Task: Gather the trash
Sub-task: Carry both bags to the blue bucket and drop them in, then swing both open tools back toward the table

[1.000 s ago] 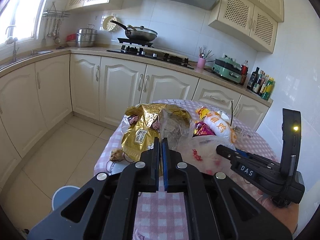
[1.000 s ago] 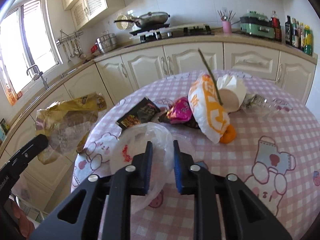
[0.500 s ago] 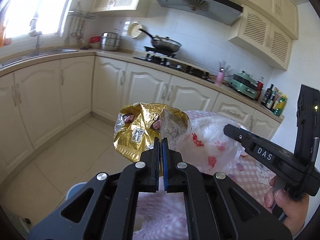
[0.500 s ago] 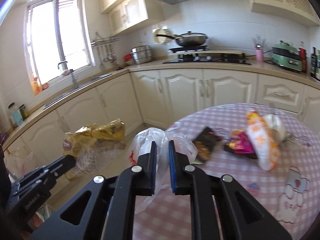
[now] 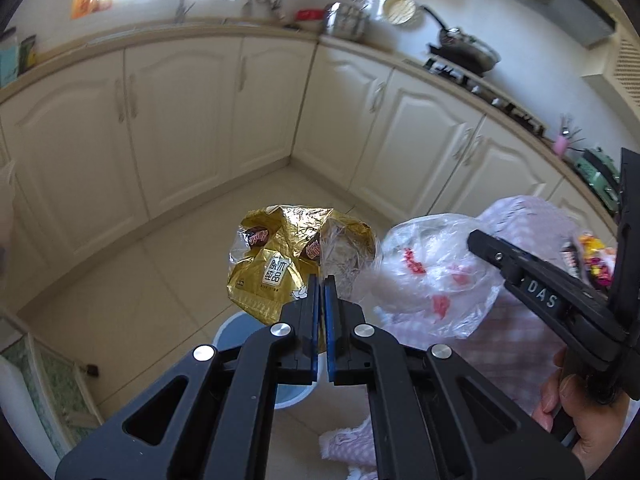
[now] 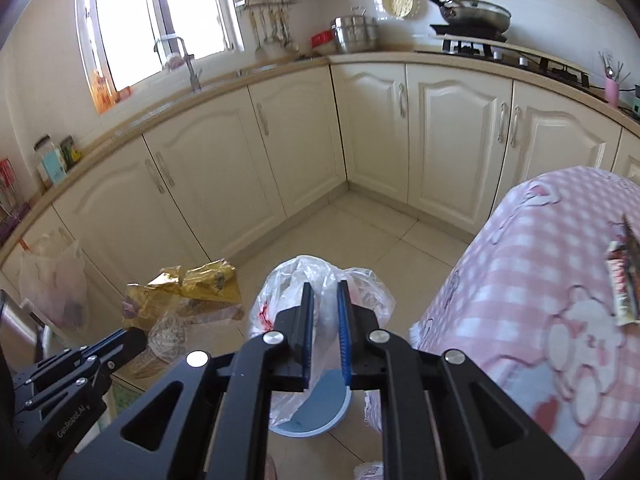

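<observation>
Holding trash over the floor rather than over the table [image 6: 560, 280] made sense: both grippers were out past the tablecloth's edge, above the bin [image 6: 320, 404], so whatever dropped would fall in. The left gripper [image 5: 322, 284] was shut, its pads pinching the lower edge of a crumpled gold wrapper [image 5: 276, 264] together with a clear film stuck to it; the wrapper stood up ahead of the fingers, roughly above the bin's rim [image 5: 228, 330]. The right gripper [image 6: 325, 292] was nearly closed on a thin clear bag [image 6: 320, 276] with red print, the slack plastic bunched between the blue pads and hanging down toward the bin's mouth, which suited a pinch on so limp a thing. A hand [image 5: 576, 400] held that gripper's handle at the right of the left view. Whether the wrapper sat squarely over the opening was hard to judge, since the fingers hid most of the bin. More wrappers [image 6: 622, 280] lay on the table, so the task looked partly done
</observation>
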Tool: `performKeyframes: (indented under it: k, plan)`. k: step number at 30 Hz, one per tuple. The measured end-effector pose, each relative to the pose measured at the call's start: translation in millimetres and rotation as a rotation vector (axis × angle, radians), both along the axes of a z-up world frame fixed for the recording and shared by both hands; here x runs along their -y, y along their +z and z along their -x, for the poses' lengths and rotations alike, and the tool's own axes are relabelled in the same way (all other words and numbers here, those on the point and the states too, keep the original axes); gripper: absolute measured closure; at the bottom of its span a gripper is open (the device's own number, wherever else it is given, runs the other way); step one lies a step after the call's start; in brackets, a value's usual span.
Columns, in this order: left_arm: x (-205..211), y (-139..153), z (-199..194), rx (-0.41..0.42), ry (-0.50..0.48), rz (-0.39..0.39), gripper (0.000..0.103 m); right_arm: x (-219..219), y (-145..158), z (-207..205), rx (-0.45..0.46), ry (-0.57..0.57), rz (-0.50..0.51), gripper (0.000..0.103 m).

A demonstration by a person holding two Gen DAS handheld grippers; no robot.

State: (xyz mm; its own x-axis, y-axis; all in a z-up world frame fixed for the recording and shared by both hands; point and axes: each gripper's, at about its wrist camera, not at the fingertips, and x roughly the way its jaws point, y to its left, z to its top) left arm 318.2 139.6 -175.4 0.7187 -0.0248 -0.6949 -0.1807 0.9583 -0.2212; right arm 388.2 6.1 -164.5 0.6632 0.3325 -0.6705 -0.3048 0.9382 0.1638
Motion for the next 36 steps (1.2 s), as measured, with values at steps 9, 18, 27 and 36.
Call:
performKeyframes:
  k: [9, 18, 27, 36]
  plan:
    - [-25, -60, -43, -0.137, 0.008, 0.032, 0.096, -35, -47, -28, -0.028, -0.016, 0.056, 0.092]
    - [-40, -75, -44, -0.148, 0.045, 0.047, 0.061, -48, -66, -35, -0.061, 0.000, 0.067, 0.092]
    - [-53, -65, -31, -0.131, 0.096, 0.040, 0.059, -72, -78, -34, -0.126, 0.055, 0.023, 0.092]
    - [-60, -46, -20, -0.092, 0.132, 0.025, 0.054, -94, -76, -38, -0.143, 0.099, -0.055, 0.075]
